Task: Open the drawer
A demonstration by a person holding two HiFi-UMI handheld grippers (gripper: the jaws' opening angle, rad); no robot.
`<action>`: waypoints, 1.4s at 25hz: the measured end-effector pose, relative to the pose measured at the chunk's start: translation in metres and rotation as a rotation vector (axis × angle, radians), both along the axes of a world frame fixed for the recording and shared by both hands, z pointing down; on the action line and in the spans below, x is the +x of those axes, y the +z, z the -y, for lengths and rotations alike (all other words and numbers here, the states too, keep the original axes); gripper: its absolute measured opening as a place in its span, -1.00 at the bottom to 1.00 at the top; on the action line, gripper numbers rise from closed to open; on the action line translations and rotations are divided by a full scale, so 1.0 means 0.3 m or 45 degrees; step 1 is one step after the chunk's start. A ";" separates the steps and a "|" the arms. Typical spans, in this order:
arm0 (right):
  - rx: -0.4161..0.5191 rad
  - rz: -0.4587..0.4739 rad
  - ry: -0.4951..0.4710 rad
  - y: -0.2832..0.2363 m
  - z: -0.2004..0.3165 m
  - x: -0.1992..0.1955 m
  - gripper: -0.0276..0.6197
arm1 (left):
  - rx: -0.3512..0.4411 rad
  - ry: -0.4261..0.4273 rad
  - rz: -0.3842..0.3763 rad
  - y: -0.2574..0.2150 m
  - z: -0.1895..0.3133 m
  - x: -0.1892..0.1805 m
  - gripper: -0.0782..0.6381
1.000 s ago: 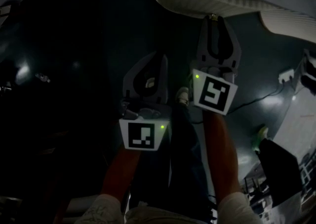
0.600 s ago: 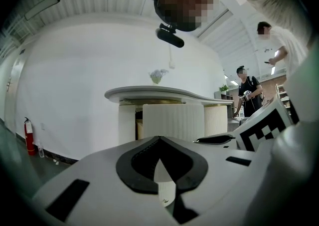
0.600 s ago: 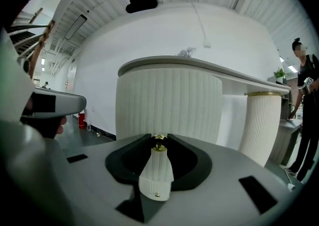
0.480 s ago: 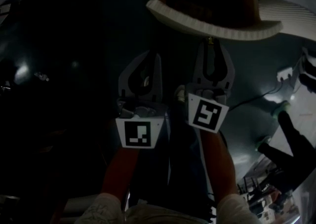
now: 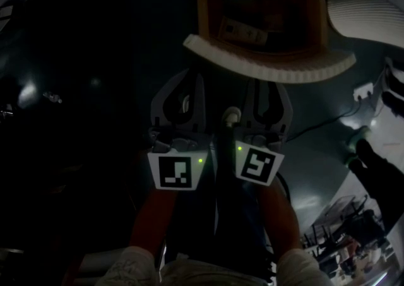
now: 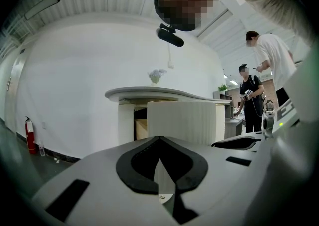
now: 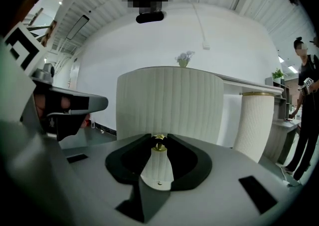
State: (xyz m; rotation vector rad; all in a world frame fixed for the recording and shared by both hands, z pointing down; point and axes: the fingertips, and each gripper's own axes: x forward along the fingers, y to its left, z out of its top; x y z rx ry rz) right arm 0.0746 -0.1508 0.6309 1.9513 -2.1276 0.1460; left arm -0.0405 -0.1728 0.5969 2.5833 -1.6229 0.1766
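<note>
Right gripper (image 7: 159, 146) pinches the brass knob (image 7: 159, 141) of the drawer (image 7: 169, 101) — left gripper (image 6: 158, 141) pressed together, empty.

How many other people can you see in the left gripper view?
2. A person in a white shirt stands at the far right; a person in black stands just left of them. Others may be hidden.

I count one white ribbed curved drawer (image 5: 271, 69). On its front sits one small brass knob (image 7: 159, 143). Facing it are two grey grippers, the left gripper (image 6: 158, 139) and the right gripper (image 7: 159, 139). Above it is one pale flower vase (image 6: 157, 76). To its right are two people, one person in a white shirt (image 6: 273, 63) and one person in black (image 6: 250, 100). To its left is one red fire extinguisher (image 6: 31, 136).
</note>
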 end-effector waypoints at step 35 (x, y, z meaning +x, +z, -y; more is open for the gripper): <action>-0.046 0.055 -0.062 -0.127 -0.036 -0.018 -0.57 | -0.050 0.009 0.033 -0.097 0.027 -0.004 -0.78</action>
